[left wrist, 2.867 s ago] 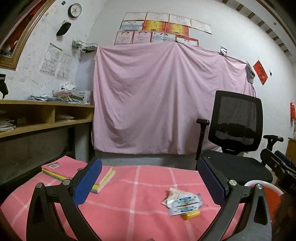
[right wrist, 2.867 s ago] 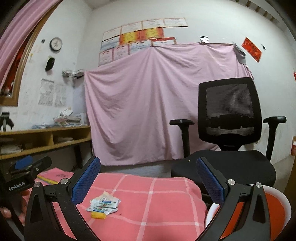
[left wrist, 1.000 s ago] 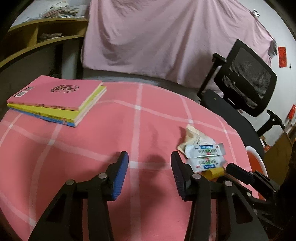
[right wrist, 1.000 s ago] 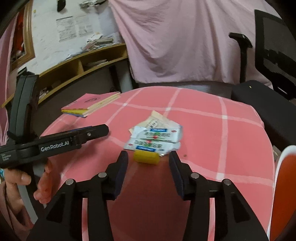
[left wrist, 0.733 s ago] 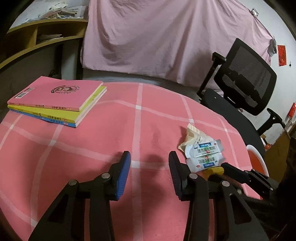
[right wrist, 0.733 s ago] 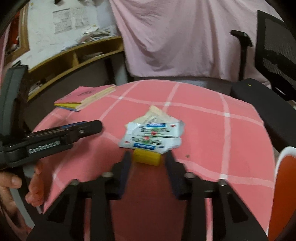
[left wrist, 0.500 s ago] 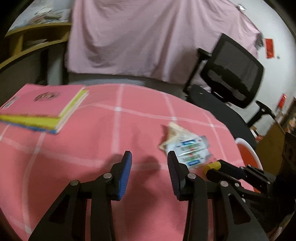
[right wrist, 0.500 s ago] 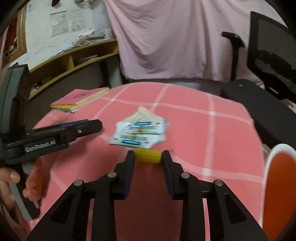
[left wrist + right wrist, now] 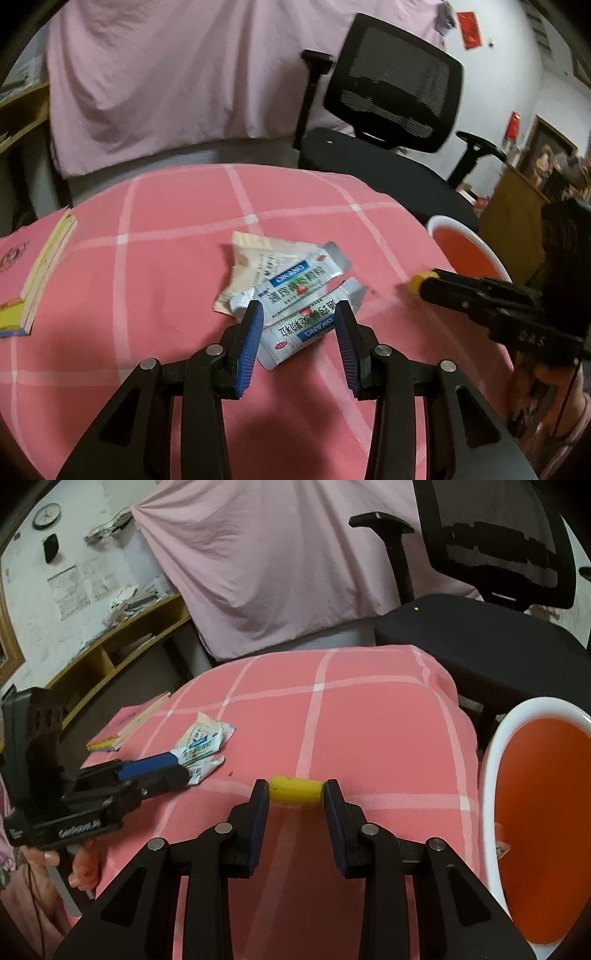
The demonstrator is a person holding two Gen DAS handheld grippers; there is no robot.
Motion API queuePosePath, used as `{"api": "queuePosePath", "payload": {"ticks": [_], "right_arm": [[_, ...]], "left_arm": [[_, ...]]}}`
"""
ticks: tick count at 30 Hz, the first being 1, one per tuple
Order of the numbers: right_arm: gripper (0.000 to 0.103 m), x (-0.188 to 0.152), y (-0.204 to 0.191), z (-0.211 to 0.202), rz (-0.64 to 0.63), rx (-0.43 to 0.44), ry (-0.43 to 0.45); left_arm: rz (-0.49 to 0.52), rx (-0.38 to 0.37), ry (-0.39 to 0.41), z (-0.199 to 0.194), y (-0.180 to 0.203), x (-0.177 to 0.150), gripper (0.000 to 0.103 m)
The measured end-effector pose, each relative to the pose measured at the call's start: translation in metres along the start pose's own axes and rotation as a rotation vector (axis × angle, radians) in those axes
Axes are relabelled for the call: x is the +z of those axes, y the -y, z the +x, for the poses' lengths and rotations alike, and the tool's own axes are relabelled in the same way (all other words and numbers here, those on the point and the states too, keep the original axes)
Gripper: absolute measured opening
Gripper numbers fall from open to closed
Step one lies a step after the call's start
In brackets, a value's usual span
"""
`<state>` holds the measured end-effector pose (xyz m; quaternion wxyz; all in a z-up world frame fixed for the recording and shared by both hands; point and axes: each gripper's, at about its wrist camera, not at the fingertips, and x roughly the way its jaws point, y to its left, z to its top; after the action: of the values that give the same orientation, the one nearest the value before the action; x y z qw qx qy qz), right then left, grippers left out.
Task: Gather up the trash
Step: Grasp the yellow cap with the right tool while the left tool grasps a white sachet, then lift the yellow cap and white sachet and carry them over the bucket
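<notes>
Right gripper (image 9: 296,791) clamping a yellow piece (image 9: 295,791), left gripper (image 9: 297,314) half-wide, straddling sachets (image 9: 295,291) (untouched), bin (image 9: 495,738) at three o'clock

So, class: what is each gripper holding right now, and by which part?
The right gripper clamps the yellow piece by its two ends. The left gripper straddles the packets; whether it grips them cannot be told.
</notes>
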<state>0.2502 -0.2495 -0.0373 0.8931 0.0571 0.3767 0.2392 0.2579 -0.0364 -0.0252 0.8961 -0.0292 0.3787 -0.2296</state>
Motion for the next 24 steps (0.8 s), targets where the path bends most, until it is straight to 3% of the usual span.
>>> {"api": "queuePosePath", "payload": {"ticks": [2,8,12,16,18,24], "right_arm": [[0.028,0.000,-0.001,0.000,-0.001,0.001,-0.001],[0.028,-0.001,-0.003,0.000,-0.012,-0.005,-0.001],[0.028,-0.001,-0.002,0.002,-0.014,-0.011,-0.010],[0.028,-0.002,-0.005,0.004,-0.034,-0.022,-0.018],[0.028,-0.002,-0.008,0.005,-0.047,-0.027,-0.020],[0.028,-0.004,-0.022,0.000,-0.114,-0.016,0.006]], "left_arm": [[0.052,-0.005,-0.023,0.003,0.010,-0.001,0.035],[0.211,0.077,-0.065,0.012,0.037,-0.013,0.034],[0.197,0.077,-0.073,0.019,0.034,-0.016,0.024],[0.201,0.095,-0.072,0.020,0.036,-0.015,0.023],[0.203,0.089,-0.065,0.017,0.036,-0.017,0.015],[0.138,0.077,-0.024,0.005,0.036,-0.021,0.009]]}}
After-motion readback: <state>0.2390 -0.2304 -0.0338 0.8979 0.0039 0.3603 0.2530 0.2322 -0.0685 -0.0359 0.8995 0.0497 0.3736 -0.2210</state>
